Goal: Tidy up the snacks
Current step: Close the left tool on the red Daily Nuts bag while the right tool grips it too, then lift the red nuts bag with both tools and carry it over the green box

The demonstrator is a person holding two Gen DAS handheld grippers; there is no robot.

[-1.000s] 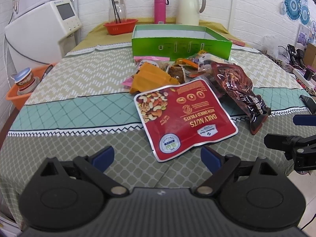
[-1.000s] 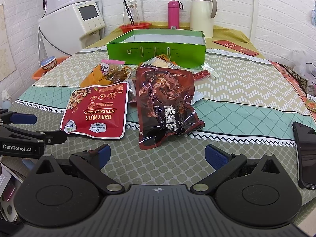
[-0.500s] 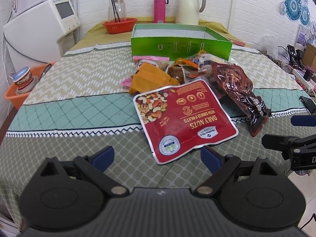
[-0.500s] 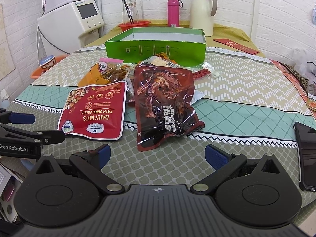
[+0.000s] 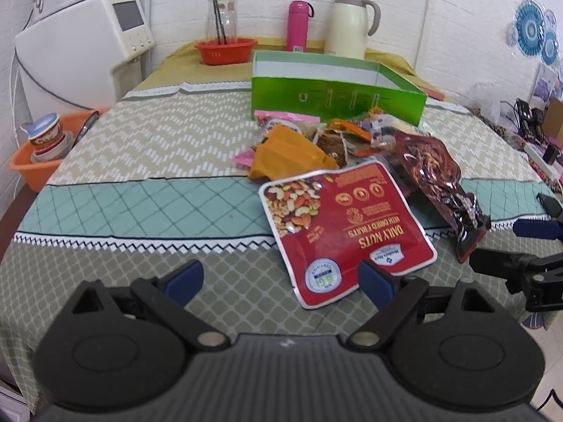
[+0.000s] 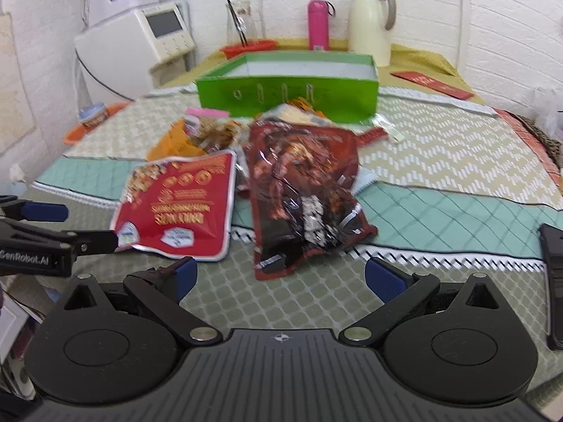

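A red Daily Nuts pouch (image 5: 346, 225) lies flat on the table, also in the right wrist view (image 6: 179, 207). A dark red meat snack bag (image 6: 302, 197) lies to its right (image 5: 436, 172). Smaller snack packets and an orange pouch (image 5: 285, 156) are piled behind them, in front of an open green box (image 5: 334, 95) (image 6: 286, 88). My left gripper (image 5: 281, 279) is open and empty, just short of the nuts pouch's near edge. My right gripper (image 6: 281, 277) is open and empty, just short of the meat bag's near end.
A black phone (image 6: 554, 270) lies at the right on the patterned tablecloth (image 5: 140, 161). A cream thermos jug (image 5: 352, 23), pink bottle (image 5: 297, 24) and red basket (image 5: 225, 49) stand at the back. An orange basket (image 5: 35, 165) sits at the table's left edge. A white appliance (image 5: 84, 52) stands at left.
Both grippers have moved forward toward the snacks, the right one more, so the pouches look larger. Nothing on the table has moved.
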